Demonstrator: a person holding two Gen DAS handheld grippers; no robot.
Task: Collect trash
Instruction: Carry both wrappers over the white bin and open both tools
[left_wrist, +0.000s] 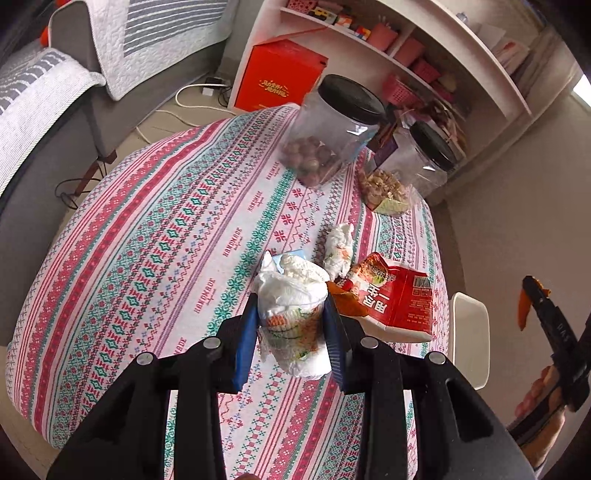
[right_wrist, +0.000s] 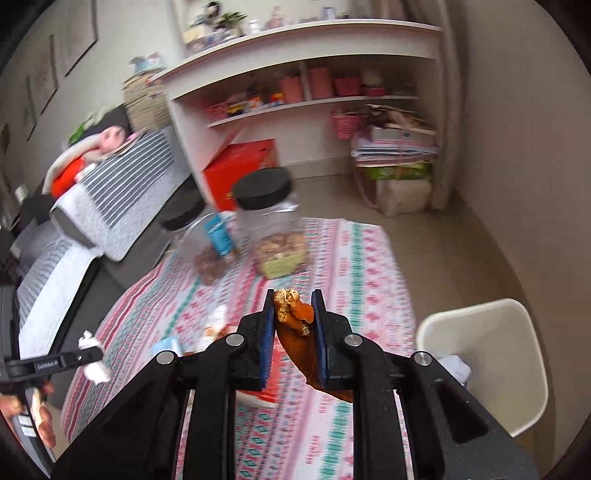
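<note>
The left gripper (left_wrist: 291, 325) pinched a stuffed paper cup (left_wrist: 295, 317), the right gripper (right_wrist: 293, 325) squeezed an orange peel (right_wrist: 295, 332) that dangled loosely and could have slipped before reaching the white bin (right_wrist: 491, 354).

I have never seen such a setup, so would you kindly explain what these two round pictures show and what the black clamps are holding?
A person holds two clamp tools; each carries a fisheye camera looking along its fingers. In the left view, the left hand-held gripper squeezes a clear plastic cup stuffed with white tissue. In the right view, the right hand-held gripper pinches an orange peel strip. On the patterned tablecloth lie a red snack packet, a crumpled tissue and two black-lidded clear jars. A white bin stands beside the table.
</note>
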